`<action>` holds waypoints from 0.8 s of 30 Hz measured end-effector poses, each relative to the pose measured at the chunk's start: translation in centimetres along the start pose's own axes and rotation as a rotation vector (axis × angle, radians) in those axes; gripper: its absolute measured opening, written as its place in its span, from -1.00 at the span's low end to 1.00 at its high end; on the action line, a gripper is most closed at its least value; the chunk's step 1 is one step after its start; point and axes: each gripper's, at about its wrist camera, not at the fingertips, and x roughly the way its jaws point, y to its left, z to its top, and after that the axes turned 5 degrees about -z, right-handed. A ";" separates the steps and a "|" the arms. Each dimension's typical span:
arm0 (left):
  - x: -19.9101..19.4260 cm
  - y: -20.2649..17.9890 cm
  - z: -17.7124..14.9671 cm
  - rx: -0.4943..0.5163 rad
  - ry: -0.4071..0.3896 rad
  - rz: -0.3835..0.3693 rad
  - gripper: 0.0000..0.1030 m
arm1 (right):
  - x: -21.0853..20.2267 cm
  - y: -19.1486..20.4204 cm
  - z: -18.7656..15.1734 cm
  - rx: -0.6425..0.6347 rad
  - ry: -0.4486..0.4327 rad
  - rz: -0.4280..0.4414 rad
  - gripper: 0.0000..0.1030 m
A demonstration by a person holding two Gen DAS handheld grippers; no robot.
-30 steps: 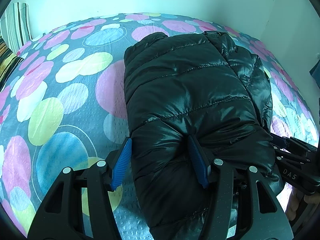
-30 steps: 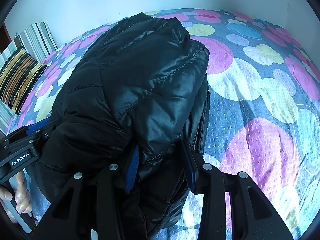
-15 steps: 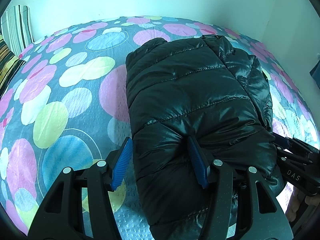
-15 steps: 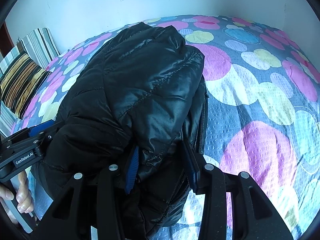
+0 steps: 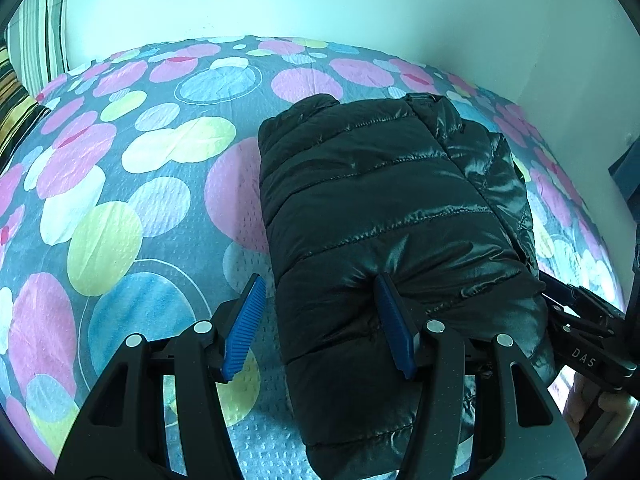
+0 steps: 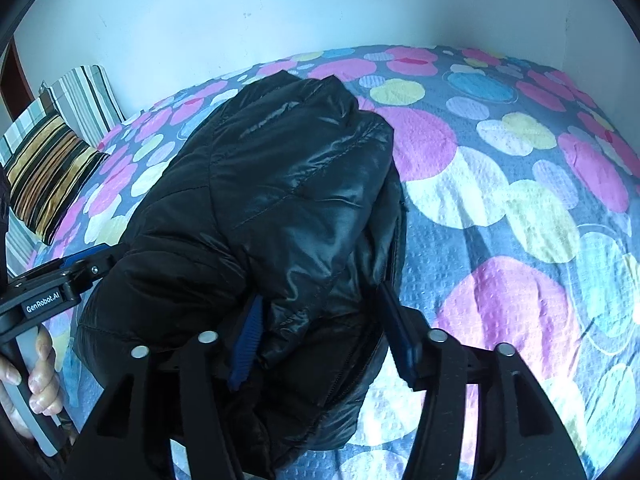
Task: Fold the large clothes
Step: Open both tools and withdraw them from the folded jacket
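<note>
Many coloured circles cover the bedspread (image 5: 120, 184) under the black jacket (image 5: 380, 208), white wall (image 5: 320, 0) behind.

Right tool (image 6: 320, 332) left pad half buried in jacket (image 6: 280, 208) folds — jacket near hem cut by frame edge.

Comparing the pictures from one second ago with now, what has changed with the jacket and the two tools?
Both tools have drawn back a little from the black jacket, so more bedspread shows beyond it in both views. Neither took hold of anything or let go. The jacket stays folded in the same place. The left tool and the right tool are open as before, fingers at the jacket's near edge.
</note>
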 end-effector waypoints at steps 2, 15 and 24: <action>-0.3 0.4 0.1 -0.008 -0.009 0.002 0.13 | -0.3 -0.2 0.1 0.001 -0.002 0.009 0.12; -3.7 2.5 -0.6 -0.061 -0.073 0.004 0.24 | -3.2 -1.0 0.6 0.024 -0.035 0.041 0.20; -5.3 0.8 -1.7 -0.057 -0.110 0.006 0.39 | -5.5 -0.7 0.1 0.009 -0.064 0.002 0.20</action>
